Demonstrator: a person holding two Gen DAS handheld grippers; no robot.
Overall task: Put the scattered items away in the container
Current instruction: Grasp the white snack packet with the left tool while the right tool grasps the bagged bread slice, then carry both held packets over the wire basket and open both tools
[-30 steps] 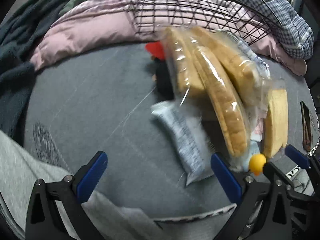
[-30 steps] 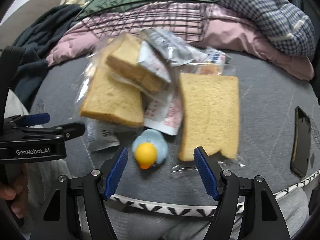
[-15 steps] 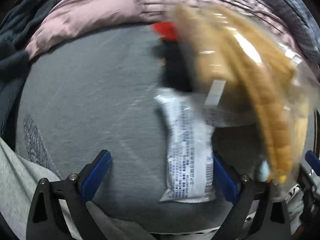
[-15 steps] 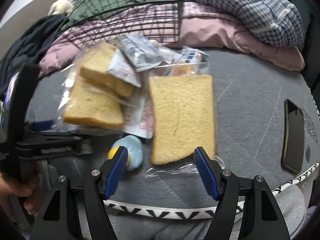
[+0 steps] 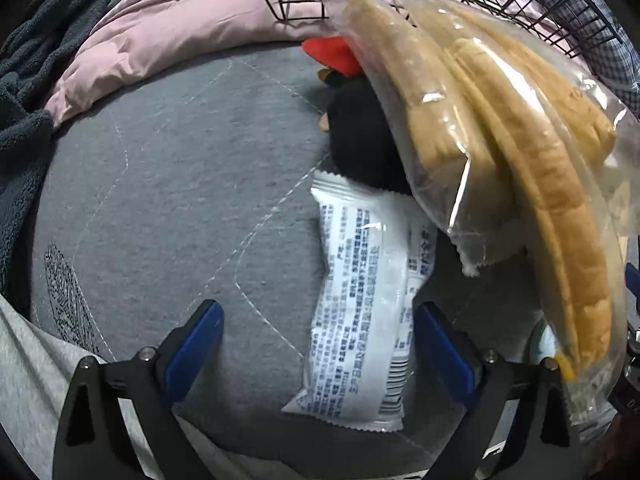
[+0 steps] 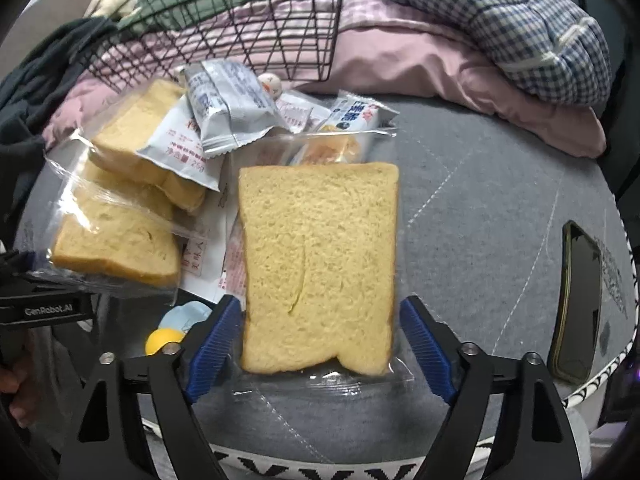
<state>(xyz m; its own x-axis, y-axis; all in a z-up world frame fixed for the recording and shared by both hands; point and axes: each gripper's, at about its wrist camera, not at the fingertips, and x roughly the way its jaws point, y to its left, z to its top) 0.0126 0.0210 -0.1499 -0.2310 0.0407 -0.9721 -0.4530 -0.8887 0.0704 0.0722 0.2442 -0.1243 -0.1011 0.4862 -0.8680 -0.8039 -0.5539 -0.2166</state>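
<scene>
Black gripper (image 6: 316, 344) frames; ribbed blue pads; silver screws.

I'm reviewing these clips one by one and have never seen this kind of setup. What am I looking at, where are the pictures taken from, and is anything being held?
There is no robot here: a person holds a hand tool in each hand, and each tool has blue-padded jaws and its own camera looking along them.

The left tool's picture shows the left gripper open above a white snack packet lying on a grey bed cover. The packet lies between the jaws, not squeezed.

The right tool's picture shows the right gripper with jaws opening around a bagged bread slice, not gripping it. More bagged bread, packets, a small duck toy and a phone lie about. The wire basket behind is the container.

Nothing is held yet.
</scene>
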